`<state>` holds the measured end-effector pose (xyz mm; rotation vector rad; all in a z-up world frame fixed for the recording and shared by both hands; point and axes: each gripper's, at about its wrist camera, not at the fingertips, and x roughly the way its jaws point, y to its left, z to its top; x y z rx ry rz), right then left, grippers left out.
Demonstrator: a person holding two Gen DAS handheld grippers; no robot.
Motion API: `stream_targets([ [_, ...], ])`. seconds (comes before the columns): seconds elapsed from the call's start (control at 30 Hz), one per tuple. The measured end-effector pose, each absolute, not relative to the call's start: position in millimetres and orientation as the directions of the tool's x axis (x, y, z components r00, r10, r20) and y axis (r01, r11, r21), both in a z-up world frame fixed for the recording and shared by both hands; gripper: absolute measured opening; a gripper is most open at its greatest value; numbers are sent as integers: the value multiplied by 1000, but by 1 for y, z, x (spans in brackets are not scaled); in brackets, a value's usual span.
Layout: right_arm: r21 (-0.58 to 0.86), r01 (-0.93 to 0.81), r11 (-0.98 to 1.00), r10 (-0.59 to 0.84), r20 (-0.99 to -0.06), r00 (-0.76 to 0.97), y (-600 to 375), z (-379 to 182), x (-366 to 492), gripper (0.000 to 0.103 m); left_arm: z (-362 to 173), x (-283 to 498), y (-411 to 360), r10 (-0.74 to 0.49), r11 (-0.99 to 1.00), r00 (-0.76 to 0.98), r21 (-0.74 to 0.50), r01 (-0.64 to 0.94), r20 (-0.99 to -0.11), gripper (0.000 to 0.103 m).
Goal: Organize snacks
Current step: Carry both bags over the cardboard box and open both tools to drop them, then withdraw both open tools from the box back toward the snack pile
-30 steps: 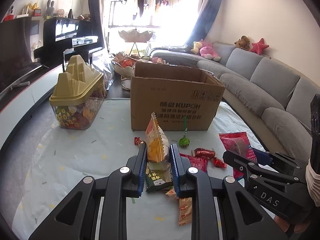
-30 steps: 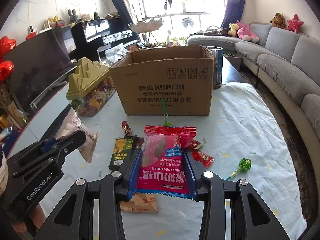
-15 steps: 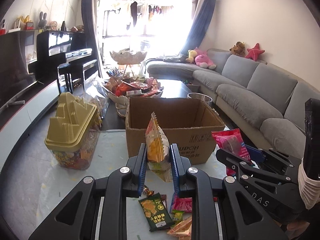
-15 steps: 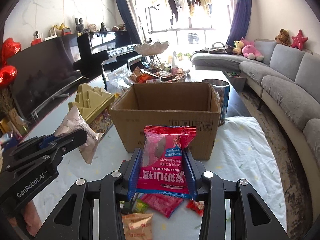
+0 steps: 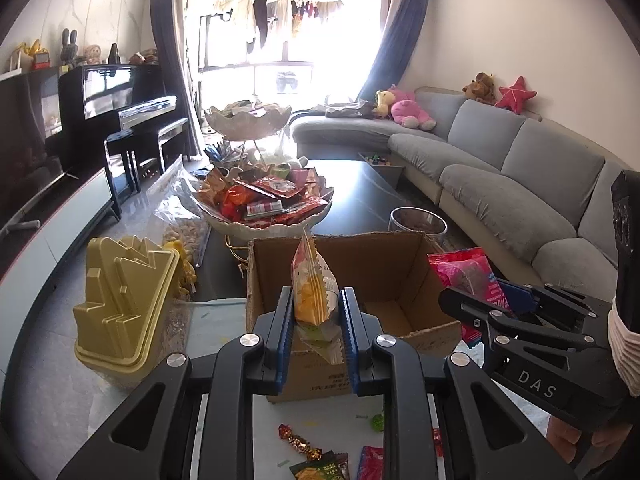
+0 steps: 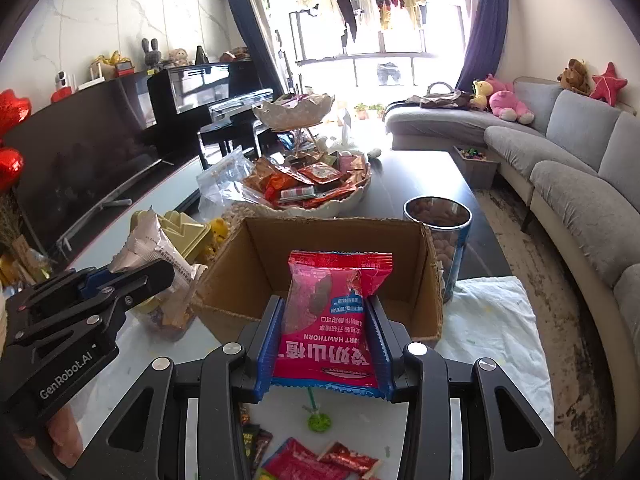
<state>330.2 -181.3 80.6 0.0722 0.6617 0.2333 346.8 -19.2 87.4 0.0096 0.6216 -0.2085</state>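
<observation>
The left gripper (image 5: 316, 322) grasps a pouch (image 5: 310, 288), the right gripper (image 6: 324, 344) a red packet (image 6: 332, 320) (both above the box (image 6: 320, 240)).

Both cameras are sitting behind their grippers, looking forward and down, close above the box (image 5: 348, 276) and toward the window (image 5: 280, 20). The left view is catching the right gripper (image 5: 476, 300) at its right edge; the right view is catching the left gripper (image 6: 132, 276) at its left edge.

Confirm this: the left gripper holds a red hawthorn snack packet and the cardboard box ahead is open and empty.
Wrong hand. The right wrist view shows the right gripper clamping the red hawthorn snack packet. The cardboard box ahead is open and empty.
</observation>
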Motion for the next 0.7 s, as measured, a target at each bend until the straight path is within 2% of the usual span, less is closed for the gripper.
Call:
stream_targets([
  [0.23,132,-170,977,215,-631,745,-185,77,372,41,73,386,-25,-178,980,768,-42,193,-616,23],
  [0.33,129,-165,978,209,-642,738,-185,71,385,42,66,401,-29,-169,980,747,-29,196,-643,27],
  [0.37,125,-163,979,205,-644,737,-185,70,390,42,64,403,-30,-154,982,747,-16,188,-646,34],
  [0.4,123,-162,979,203,-644,738,-186,69,392,46,63,405,-32,-128,985,752,7,175,-647,52],
  [0.43,117,-155,981,194,-646,739,-186,69,396,52,62,404,-33,-94,987,763,37,153,-640,60],
  [0.47,117,-140,983,182,-650,738,-189,67,399,65,63,402,-33,-74,989,773,56,141,-630,64],
  [0.5,122,-127,984,176,-650,739,-192,67,399,67,63,398,-32,-66,988,780,66,137,-623,64],
  [0.7,120,-70,990,132,-645,752,-209,63,384,67,69,375,-30,-99,987,778,39,157,-621,71],
])
